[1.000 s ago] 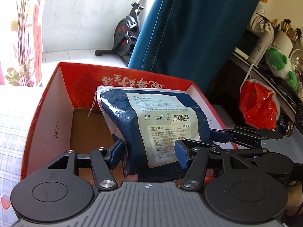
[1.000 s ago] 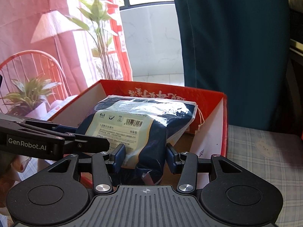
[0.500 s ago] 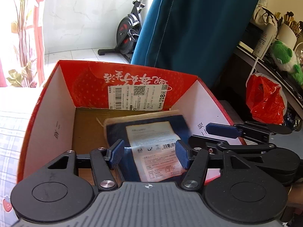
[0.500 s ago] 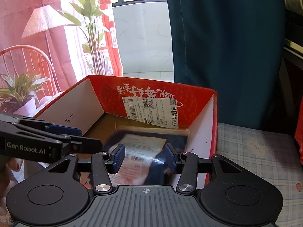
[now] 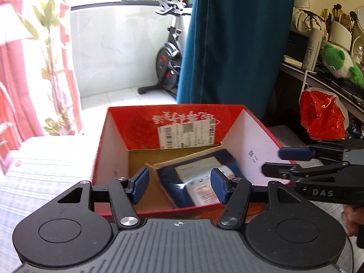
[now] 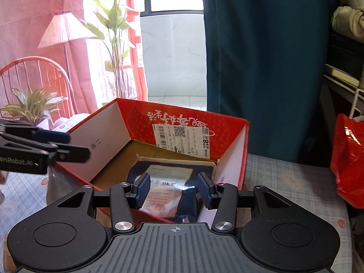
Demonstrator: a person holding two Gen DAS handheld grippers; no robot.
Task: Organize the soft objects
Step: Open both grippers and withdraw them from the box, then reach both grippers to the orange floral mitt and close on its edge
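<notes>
A dark blue soft packet (image 5: pixel 200 183) in clear wrap lies flat on the brown floor of the red cardboard box (image 5: pixel 252 136), in the lower middle of the left wrist view. Its white printed label faces up. Its long axis runs diagonally there, from the lower middle of the frame up toward the box's right wall, and its far corner sits close against that white inner wall. In the right wrist view the packet (image 6: pixel 168 188) lies low in the centre, long axis running away from the camera toward the back wall with its shipping label (image 6: pixel 182 141).

The left claw (image 5: pixel 179 185) hangs above the near edge of the box, fingers spread, nothing between them. The right claw (image 6: pixel 174 190) is likewise spread wide and empty, over the packet but apart from it. Each claw shows at the side edge of the other's view. The box stands on a pale checked cloth (image 6: pixel 295 182).
</notes>
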